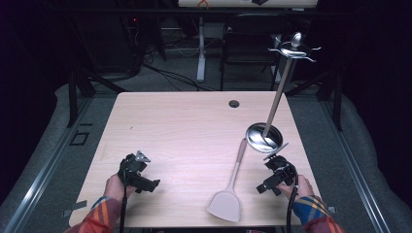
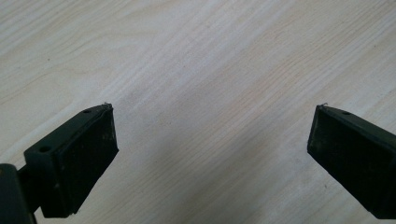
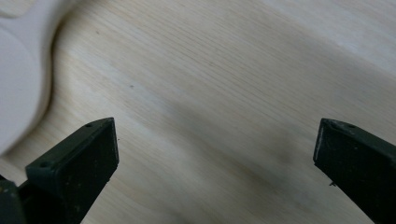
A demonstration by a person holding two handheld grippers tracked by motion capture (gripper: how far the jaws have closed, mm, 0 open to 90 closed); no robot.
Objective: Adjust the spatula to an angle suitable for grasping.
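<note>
Nothing lifted yet, as far as I can judge. My right gripper hovering near counter's front right corner, jaws standing wide apart, gripping nothing. Pale spatula lying flat just beside it, blade at front edge, handle pointing toward steel stand near right edge; hooks on stand's top looking bare. My left gripper idling near front left corner, jaws apart over bare wood. Grasping spatula, and probably hanging it, remaining.
</note>
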